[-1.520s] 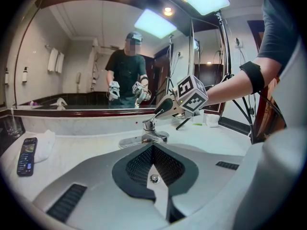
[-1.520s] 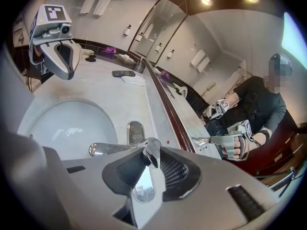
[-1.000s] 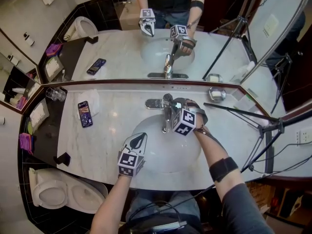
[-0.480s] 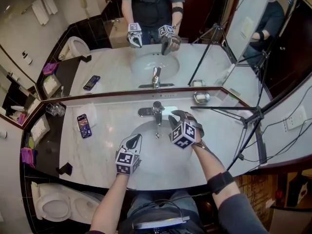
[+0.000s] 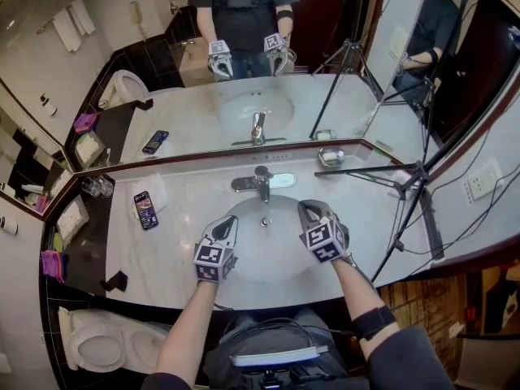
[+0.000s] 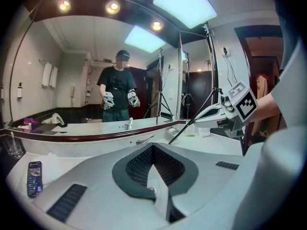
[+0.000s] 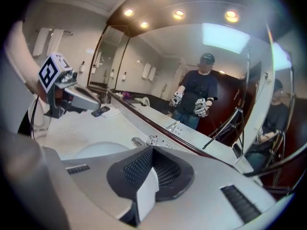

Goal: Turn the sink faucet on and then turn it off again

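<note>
Faucet (image 5: 262,182) stands clear of left tongs (image 5: 230,223) and right tongs (image 5: 305,209), both closed.

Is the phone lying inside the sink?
No, the phone lies on the marble counter, to the left of the sink and outside its basin.

We are looking down at a pale marble counter (image 5: 195,203) running under a wide mirror (image 5: 341,104); a white toilet (image 5: 97,348) is sitting at lower left beside black tile (image 5: 50,299), and ceiling spotlights (image 6: 113,6) are glowing overhead.
</note>
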`<state>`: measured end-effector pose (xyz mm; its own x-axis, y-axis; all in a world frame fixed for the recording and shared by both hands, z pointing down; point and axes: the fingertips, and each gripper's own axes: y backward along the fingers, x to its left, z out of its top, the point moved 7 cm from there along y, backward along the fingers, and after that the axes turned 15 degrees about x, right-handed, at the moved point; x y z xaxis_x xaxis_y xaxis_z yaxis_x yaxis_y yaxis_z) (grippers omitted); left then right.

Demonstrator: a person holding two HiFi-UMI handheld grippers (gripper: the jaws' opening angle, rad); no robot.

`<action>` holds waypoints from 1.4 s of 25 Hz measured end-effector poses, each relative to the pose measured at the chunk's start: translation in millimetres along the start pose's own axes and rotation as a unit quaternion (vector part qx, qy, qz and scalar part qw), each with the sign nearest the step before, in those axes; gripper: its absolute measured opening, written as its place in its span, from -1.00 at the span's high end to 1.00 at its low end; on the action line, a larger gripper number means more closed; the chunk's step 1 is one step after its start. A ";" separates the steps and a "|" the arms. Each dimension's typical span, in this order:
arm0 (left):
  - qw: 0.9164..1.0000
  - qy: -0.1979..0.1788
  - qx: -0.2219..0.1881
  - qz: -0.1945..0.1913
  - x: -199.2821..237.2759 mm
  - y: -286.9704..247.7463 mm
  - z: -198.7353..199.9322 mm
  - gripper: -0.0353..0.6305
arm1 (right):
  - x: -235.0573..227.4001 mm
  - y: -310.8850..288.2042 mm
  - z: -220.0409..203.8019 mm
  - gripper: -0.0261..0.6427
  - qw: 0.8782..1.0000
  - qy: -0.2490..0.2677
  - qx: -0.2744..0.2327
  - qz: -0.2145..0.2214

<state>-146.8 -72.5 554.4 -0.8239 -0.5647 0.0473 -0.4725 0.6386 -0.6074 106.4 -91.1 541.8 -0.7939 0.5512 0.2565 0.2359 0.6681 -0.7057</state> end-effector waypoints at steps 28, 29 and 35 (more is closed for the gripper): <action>1.000 0.001 0.002 0.019 -4.0 8.2 -2.2 0.89 | -4.3 -3.4 -43.8 0.86 0.995 -0.098 -0.003 0.030; 1.000 0.001 0.003 0.018 -3.6 8.1 -1.8 0.89 | -3.7 -7.6 -40.3 0.86 0.997 -0.071 0.003 0.022; 0.999 0.009 0.008 0.033 2.0 1.7 -5.6 0.89 | -1.7 -52.2 -21.0 0.77 0.991 0.127 0.045 -0.023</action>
<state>-150.9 -69.7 557.8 -0.8590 -0.5115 0.0207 -0.4116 0.6661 -0.6219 107.2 -116.5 592.0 -0.6329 0.6373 0.4395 0.1429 0.6542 -0.7427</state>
